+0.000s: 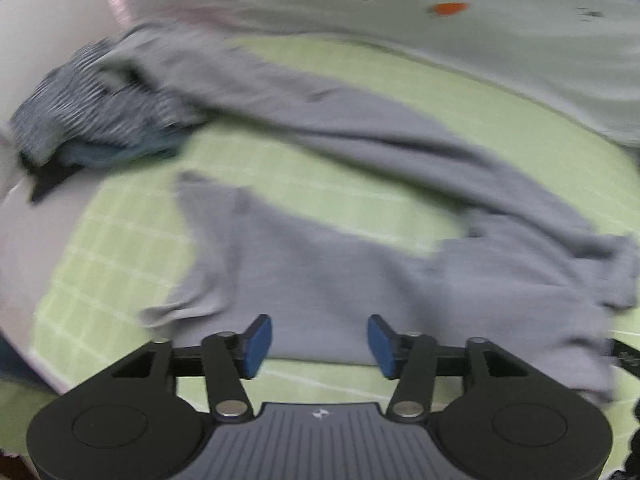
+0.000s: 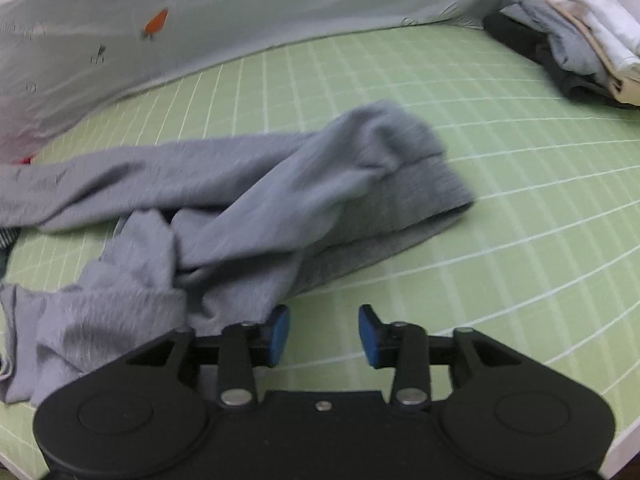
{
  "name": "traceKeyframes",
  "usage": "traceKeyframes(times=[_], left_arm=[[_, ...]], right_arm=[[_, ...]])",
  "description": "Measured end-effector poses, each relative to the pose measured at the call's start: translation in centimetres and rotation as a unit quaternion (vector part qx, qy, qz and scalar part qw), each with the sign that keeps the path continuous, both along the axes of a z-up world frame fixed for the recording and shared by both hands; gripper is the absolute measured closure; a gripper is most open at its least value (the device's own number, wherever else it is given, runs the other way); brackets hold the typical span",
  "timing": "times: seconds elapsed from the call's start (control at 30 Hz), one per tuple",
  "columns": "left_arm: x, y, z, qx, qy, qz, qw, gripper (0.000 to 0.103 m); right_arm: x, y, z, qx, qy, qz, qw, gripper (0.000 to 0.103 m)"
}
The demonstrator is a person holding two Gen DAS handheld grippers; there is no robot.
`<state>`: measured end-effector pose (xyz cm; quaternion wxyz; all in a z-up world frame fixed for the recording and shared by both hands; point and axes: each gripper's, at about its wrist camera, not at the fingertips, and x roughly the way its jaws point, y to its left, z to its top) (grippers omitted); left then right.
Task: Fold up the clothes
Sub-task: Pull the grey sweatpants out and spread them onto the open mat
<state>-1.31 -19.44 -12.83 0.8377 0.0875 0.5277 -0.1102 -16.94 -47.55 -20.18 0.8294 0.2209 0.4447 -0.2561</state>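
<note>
Grey trousers (image 1: 360,208) lie spread and rumpled on the green grid mat (image 1: 132,248). In the left wrist view one leg runs across the far side and the other lies right in front of my left gripper (image 1: 319,344), which is open and empty above the cloth's near edge. In the right wrist view the trousers (image 2: 248,200) show their bunched waistband end at the right. My right gripper (image 2: 324,334) is open and empty over the mat (image 2: 520,200), just right of the cloth's near edge.
A striped blue-and-white garment (image 1: 88,108) lies heaped at the mat's far left. A pile of folded clothes (image 2: 580,40) sits at the far right corner. A pale sheet with an orange print (image 2: 156,24) hangs behind the mat.
</note>
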Motion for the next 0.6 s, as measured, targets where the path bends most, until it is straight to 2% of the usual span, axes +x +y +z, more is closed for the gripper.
traceKeyframes(times=[0.1, 0.27, 0.33, 0.43, 0.6], left_arm=[[1.6, 2.7, -1.5, 0.022, 0.010, 0.004, 0.9997, 0.038], [3.5, 5.4, -3.8, 0.048, 0.019, 0.000, 0.9987, 0.036], [4.2, 6.3, -4.5, 0.052, 0.023, -0.002, 0.9984, 0.036], [5.1, 6.9, -5.3, 0.057, 0.026, -0.012, 0.9980, 0.035], [5.9, 6.7, -6.2, 0.044, 0.034, -0.040, 0.9976, 0.031]], right_arm=[[1.7, 1.6, -0.7, 0.004, 0.003, -0.009, 1.000, 0.059], [4.6, 4.7, 1.1, -0.034, -0.032, -0.001, 0.999, 0.059], [6.1, 5.9, 1.3, -0.046, -0.032, 0.009, 0.998, 0.057], [7.9, 7.0, 0.9, -0.056, -0.020, -0.007, 0.998, 0.046], [7.7, 6.4, 0.2, -0.024, -0.017, -0.072, 0.997, 0.027]])
